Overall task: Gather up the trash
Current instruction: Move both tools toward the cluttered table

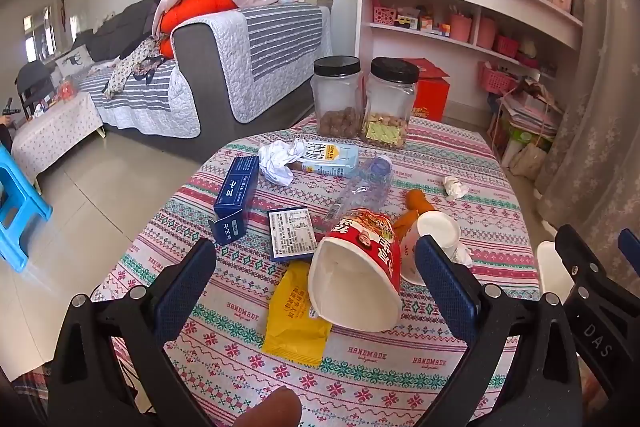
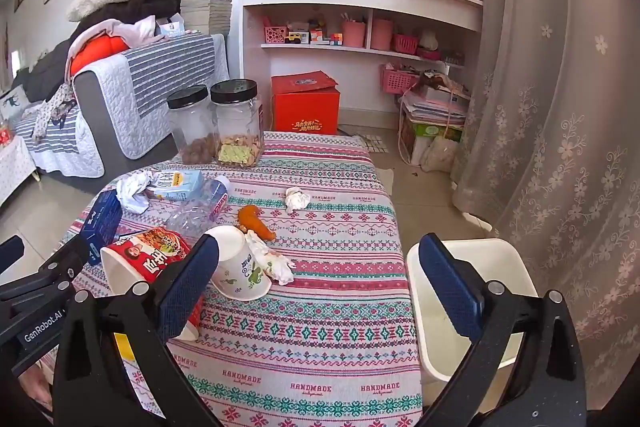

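Trash lies on the patterned tablecloth: a red noodle cup on its side, a yellow wrapper, a paper cup, blue boxes, a crushed bottle, a milk carton, crumpled tissues and orange peel. My left gripper is open, its fingers either side of the noodle cup, above it. My right gripper is open and empty over the table's right part, beside the white bin. The paper cup shows by its left finger.
Two black-lidded jars with snacks stand at the table's far edge. A grey sofa is to the left, a blue stool far left, a white shelf unit and red box behind, a curtain on the right.
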The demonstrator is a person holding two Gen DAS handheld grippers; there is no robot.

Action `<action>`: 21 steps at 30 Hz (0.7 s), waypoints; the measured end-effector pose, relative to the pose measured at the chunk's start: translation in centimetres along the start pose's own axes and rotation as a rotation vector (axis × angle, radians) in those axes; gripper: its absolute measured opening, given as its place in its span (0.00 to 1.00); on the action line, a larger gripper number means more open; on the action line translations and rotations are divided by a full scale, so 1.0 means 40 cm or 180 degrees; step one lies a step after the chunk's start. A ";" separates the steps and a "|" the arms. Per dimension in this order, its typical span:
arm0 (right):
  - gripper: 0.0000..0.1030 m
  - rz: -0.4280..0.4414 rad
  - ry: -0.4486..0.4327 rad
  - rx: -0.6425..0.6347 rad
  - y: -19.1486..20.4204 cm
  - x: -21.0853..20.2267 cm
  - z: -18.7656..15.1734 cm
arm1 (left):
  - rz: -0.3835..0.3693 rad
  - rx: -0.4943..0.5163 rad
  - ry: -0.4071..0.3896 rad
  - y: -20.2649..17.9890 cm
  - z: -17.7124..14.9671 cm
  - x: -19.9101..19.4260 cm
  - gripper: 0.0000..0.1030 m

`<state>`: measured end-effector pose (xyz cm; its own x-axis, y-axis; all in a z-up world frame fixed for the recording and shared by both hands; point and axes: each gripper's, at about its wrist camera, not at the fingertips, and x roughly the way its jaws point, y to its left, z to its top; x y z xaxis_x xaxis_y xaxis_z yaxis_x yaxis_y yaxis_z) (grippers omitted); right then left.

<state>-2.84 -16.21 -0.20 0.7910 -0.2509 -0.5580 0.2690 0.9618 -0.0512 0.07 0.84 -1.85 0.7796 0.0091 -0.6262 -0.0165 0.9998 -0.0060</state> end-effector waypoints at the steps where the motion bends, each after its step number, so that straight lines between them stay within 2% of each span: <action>1: 0.93 -0.0001 0.0000 0.0000 0.000 0.000 0.000 | 0.0002 0.0000 0.0000 0.001 -0.003 -0.001 0.94; 18: 0.93 -0.0006 0.0007 0.0003 -0.002 -0.003 0.003 | 0.0000 0.0000 0.0005 0.002 0.003 0.000 0.94; 21: 0.93 0.0053 0.0076 0.0046 -0.001 0.010 0.000 | 0.0005 -0.0035 0.0025 0.017 0.007 0.000 0.94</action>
<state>-2.54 -16.33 -0.40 0.7822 -0.2319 -0.5783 0.2638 0.9641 -0.0299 0.23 1.51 -1.61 0.7746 0.0107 -0.6323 -0.0247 0.9996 -0.0134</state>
